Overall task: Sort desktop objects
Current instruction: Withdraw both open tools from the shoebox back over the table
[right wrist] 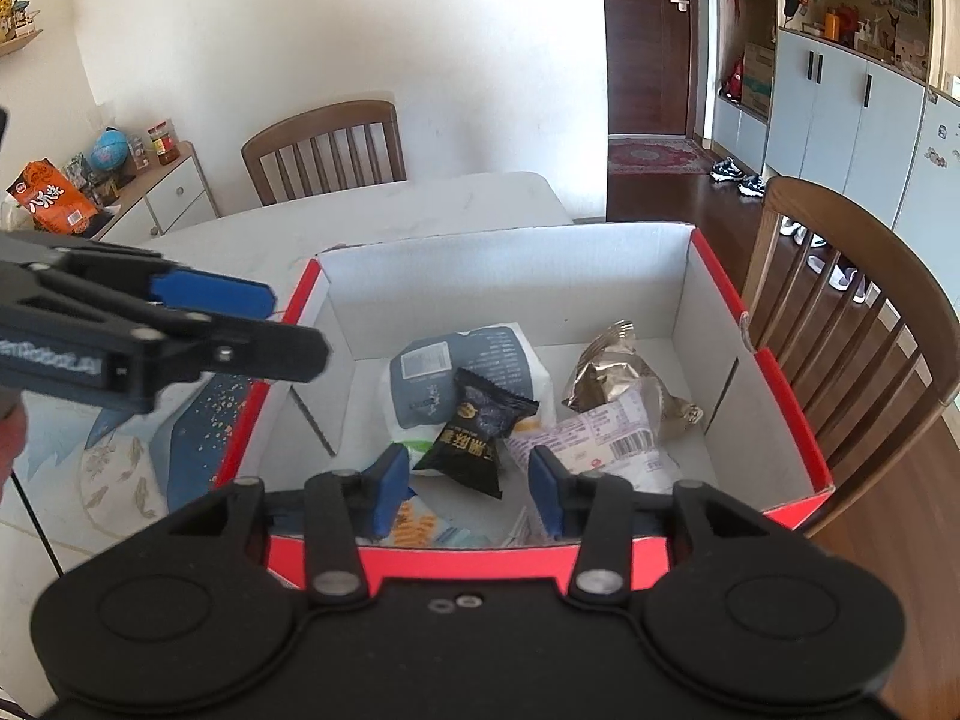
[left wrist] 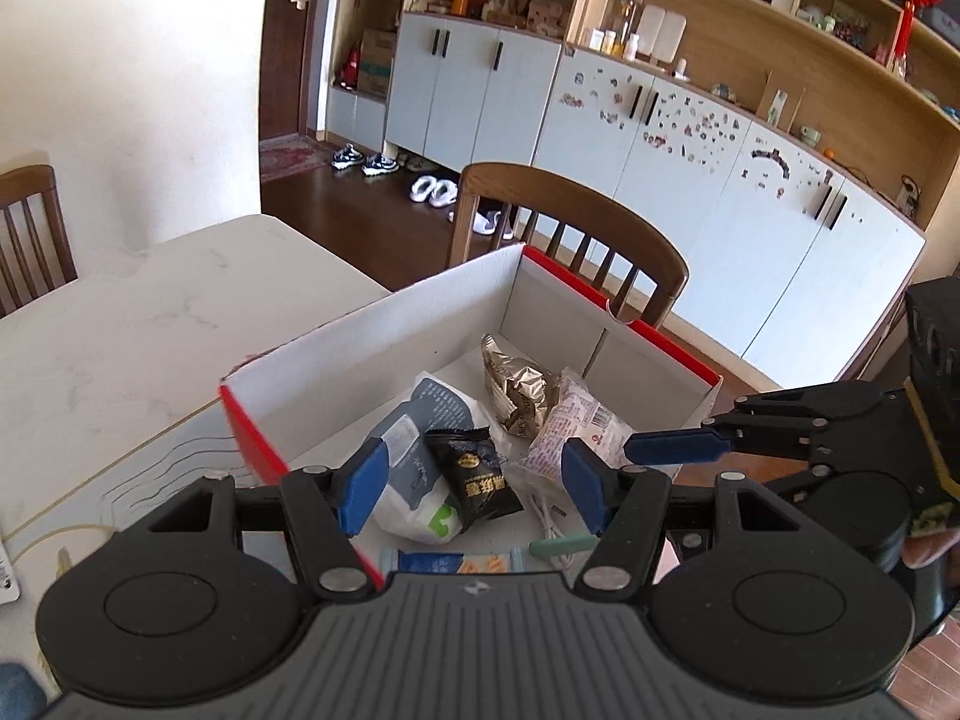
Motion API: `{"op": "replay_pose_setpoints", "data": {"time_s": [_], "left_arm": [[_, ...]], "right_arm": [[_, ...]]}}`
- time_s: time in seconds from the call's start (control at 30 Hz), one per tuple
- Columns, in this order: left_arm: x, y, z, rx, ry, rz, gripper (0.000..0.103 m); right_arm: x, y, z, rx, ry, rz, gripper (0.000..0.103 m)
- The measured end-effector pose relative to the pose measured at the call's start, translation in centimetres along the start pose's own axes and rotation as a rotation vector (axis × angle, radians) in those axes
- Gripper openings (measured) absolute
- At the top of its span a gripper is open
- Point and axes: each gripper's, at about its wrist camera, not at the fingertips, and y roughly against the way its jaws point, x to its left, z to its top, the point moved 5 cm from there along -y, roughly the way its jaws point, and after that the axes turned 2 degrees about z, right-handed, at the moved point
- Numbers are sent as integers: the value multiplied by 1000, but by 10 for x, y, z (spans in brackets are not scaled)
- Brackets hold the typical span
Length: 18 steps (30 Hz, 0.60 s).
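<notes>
Both tongs, left (left wrist: 471,492) and right (right wrist: 465,489), hang parted and empty over the red-and-white cardboard box (right wrist: 510,264) on the tabletop (left wrist: 150,312), where a black snack packet (right wrist: 474,432) with unreadable yellow characters rests on a grey-white pouch (right wrist: 462,372), beside a gold foil packet (right wrist: 624,372) and barcoded white packet (right wrist: 606,444).

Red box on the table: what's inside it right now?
The red box holds a grey-and-white pouch, a black snack packet lying on it, a gold foil bag and a white barcoded packet. Items near the front wall are mostly covered.
</notes>
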Motion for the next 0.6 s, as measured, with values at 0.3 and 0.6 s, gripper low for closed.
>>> {"op": "replay_pose_setpoints", "data": {"time_s": [0.3, 0.6], "left_arm": [[25, 28, -20, -20, 42, 29, 65], [63, 71, -38, -77, 81, 100, 74]], "right_arm": [[25, -3, 3, 7, 2, -5, 48], [68, -13, 15, 7, 30, 25, 62]]}}
